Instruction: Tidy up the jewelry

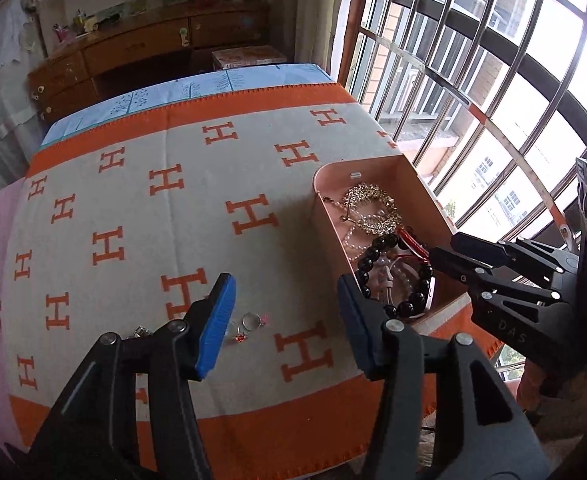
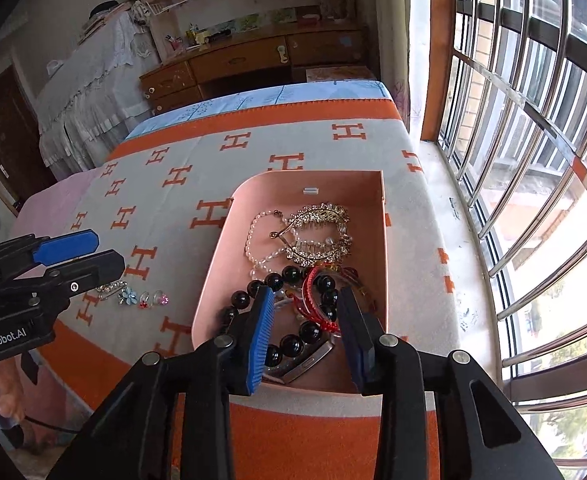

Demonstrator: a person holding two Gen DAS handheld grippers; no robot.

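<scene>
Left gripper (image 1: 285,324): jaws stood apart, nothing between the blue pads, poised over the orange-and-grey blanket (image 1: 141,208) near its front edge. Left wrist view, items recorded: small clear and pink rings (image 1: 245,322) lay on the blanket just beside the left pad; a pink box (image 1: 333,216) sat toward the blanket's right edge, by the barred window (image 1: 493,80). Inside it: a gold rhinestone hair comb (image 1: 369,204) toward the far end, white pearl strands (image 1: 353,240) beneath, a black bead bracelet (image 1: 389,276) and a red cord bracelet (image 1: 411,240) toward the near end. The right gripper (image 1: 439,250) reached in from the right, tips over the box's near end. Right wrist view: right gripper (image 2: 305,320), jaws parted, nothing pinched, hung over the box's (image 2: 217,264) near end, with the black bead bracelet (image 2: 289,280) and red cord bracelet (image 2: 317,292) lying below the gap. The hair comb (image 2: 321,232) and pearl strands (image 2: 259,232) lay farther back. Left of the box, on the blanket (image 2: 181,152): a blue flower piece (image 2: 127,296) and the rings (image 2: 153,299), just beside the left gripper (image 2: 97,252).
</scene>
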